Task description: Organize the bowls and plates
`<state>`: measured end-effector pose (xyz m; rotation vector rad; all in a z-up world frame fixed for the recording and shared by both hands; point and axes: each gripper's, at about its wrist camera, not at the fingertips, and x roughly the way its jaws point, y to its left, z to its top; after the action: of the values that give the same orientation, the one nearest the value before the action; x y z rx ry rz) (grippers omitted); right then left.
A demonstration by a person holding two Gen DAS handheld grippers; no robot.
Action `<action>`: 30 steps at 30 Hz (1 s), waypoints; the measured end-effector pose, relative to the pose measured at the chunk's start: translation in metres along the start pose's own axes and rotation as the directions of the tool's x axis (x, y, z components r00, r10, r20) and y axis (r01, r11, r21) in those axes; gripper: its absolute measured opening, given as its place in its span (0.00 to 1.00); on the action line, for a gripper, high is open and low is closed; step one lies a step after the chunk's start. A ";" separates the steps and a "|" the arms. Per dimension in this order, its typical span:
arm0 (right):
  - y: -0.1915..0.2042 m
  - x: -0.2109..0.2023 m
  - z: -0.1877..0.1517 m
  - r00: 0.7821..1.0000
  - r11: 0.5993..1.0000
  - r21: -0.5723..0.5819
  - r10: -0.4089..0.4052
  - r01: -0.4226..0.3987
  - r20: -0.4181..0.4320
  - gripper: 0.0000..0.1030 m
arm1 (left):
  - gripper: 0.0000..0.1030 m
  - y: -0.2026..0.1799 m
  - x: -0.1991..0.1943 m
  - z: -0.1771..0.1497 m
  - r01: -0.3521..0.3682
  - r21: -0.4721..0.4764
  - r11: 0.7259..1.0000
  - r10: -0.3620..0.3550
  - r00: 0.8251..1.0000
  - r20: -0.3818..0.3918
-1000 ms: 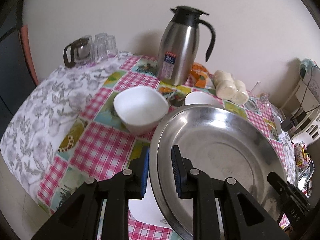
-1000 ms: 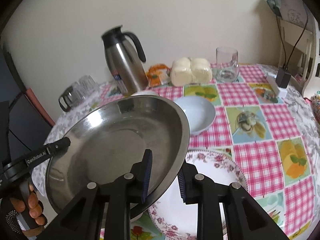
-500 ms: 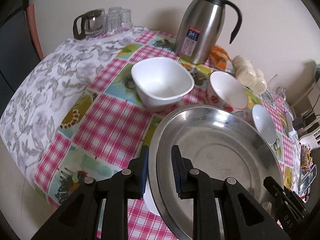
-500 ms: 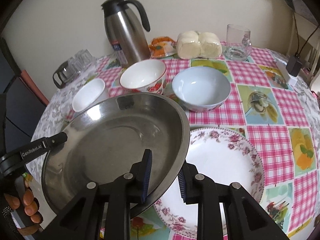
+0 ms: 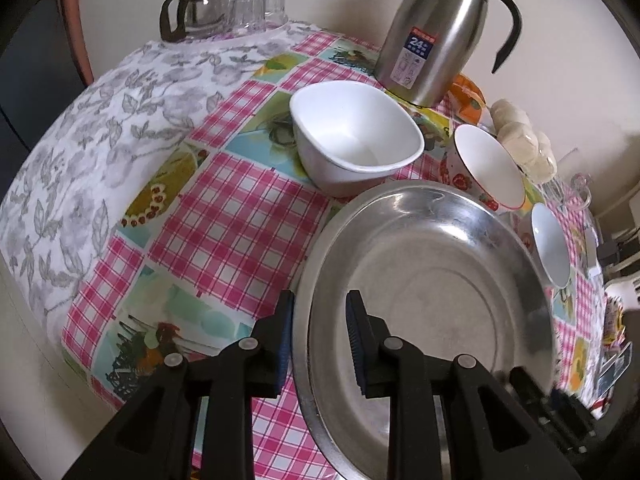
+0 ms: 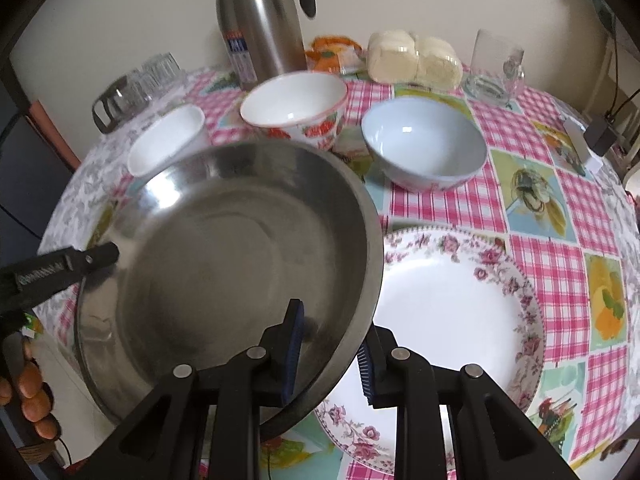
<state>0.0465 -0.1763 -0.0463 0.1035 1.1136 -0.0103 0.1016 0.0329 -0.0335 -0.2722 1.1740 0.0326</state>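
- Across the table (image 6: 532,200), under its pink checked cloth, everything below is laid out.
- Steel plate (image 5: 432,280): held above the cloth, tilted; my left gripper (image 5: 318,340) and right gripper (image 6: 330,350) each pinch its rim from opposite sides.
- Floral plate (image 6: 460,300): flat on the cloth, just beside the steel plate, partly under it.
- Blue bowl (image 6: 424,144), strawberry bowl (image 6: 294,100) and white bowl (image 5: 354,132): upright in a row beyond the plates.
- Steel flask (image 5: 432,28): upright behind the bowls.

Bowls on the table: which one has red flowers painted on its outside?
The middle bowl, in front of the steel flask. The squarish white bowl and pale blue bowl are plain.
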 end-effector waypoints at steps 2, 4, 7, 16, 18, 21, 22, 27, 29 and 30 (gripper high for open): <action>0.001 0.006 -0.001 1.000 1.000 -0.002 -0.005 0.005 -0.027 0.26 | 0.25 0.003 0.002 0.000 0.008 -0.016 1.000 -0.008 1.000 -0.010; 0.001 0.011 -0.002 0.999 1.000 0.009 -0.003 0.004 -0.049 0.26 | 0.25 0.004 0.007 -0.001 0.004 -0.026 1.000 -0.005 0.999 -0.035; 0.001 0.014 -0.003 0.998 1.000 0.014 -0.010 0.011 -0.067 0.26 | 0.25 0.008 0.014 -0.003 0.002 -0.047 0.999 -0.005 0.998 -0.060; 0.008 0.018 -0.007 0.995 1.000 0.003 -0.002 0.003 -0.102 0.28 | 0.26 0.015 0.014 -0.003 -0.007 -0.083 0.997 0.002 0.998 -0.063; 0.009 0.019 -0.007 0.994 1.000 0.007 0.000 0.001 -0.105 0.28 | 0.31 0.015 0.013 -0.003 -0.003 -0.083 0.997 -0.003 0.998 -0.064; 0.010 0.020 -0.007 0.994 1.000 0.010 0.004 -0.003 -0.112 0.28 | 0.36 0.012 0.013 -0.002 -0.002 -0.074 0.997 -0.003 0.998 -0.065; 0.010 0.021 -0.007 0.994 1.000 0.012 0.006 -0.005 -0.113 0.28 | 0.37 0.011 0.014 -0.002 -0.004 -0.069 0.998 -0.001 0.998 -0.067; 0.012 0.016 -0.006 0.995 1.000 0.004 -0.014 0.015 -0.104 0.46 | 0.47 0.008 0.013 -0.001 -0.034 -0.055 0.998 0.030 0.998 -0.062; 0.012 0.012 -0.003 0.996 1.000 0.001 -0.011 0.012 -0.090 0.50 | 0.50 0.008 0.011 0.000 -0.039 -0.047 0.998 0.037 0.998 -0.054; 0.012 0.010 -0.001 0.996 1.000 0.002 -0.012 0.012 -0.083 0.56 | 0.51 0.008 0.011 0.000 -0.040 -0.046 0.998 0.037 0.998 -0.053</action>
<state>0.0509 -0.1634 -0.0549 0.1004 1.1973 -0.0189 0.1040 0.0394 -0.0451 -0.2930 1.2310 0.0872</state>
